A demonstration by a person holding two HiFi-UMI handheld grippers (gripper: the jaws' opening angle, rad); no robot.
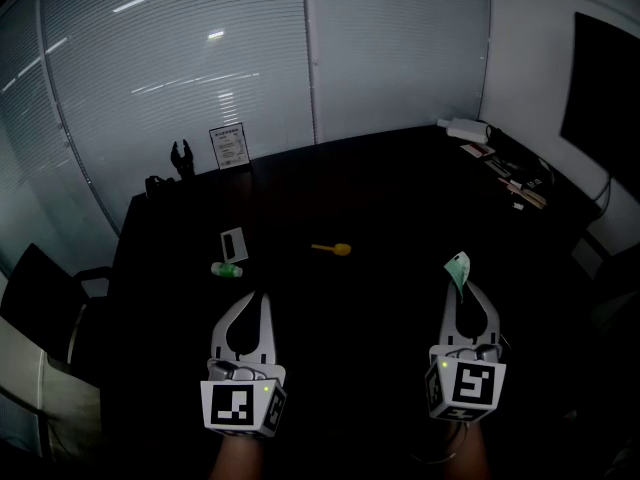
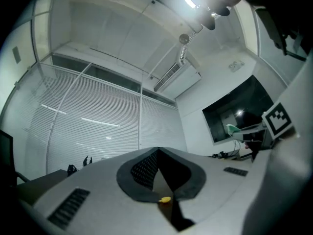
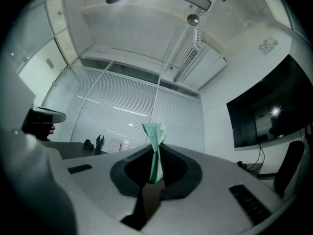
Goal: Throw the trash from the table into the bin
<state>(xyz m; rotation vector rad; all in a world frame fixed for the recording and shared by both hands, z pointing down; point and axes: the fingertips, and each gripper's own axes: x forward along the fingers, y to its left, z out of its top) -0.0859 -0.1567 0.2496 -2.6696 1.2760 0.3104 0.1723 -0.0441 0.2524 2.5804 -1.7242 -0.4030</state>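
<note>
Now the carrying step is judged to be in hand. A green scrap is pinched between the jaws of the right tongs and held clear of the table, with its crumpled top standing above the tips. The left tongs are closed on nothing: their tips meet, and only the table beyond is glimpsed through the gap behind them.

No bin is shown in any view. The next move is therefore judged to call for the bin to be found and the scrap brought over its mouth before the jaws are parted. More trash is left on the table, well ahead of the tongs: a yellow piece, and a green piece just beside a white card. Further trips are likely to be needed.

The scrap appears thin and creased, like paper or film, pale green and folded lengthwise; a slow or clinging drop is to be expected from something so light. The table is dark and smooth. The yellow piece is small, rounded at one end and narrow at the other. The green piece is stubby, with a white part. The card is flat and marked with a dark rectangle. The tongs are made of pale plastic, curved, with dark ribbed pads.
</note>
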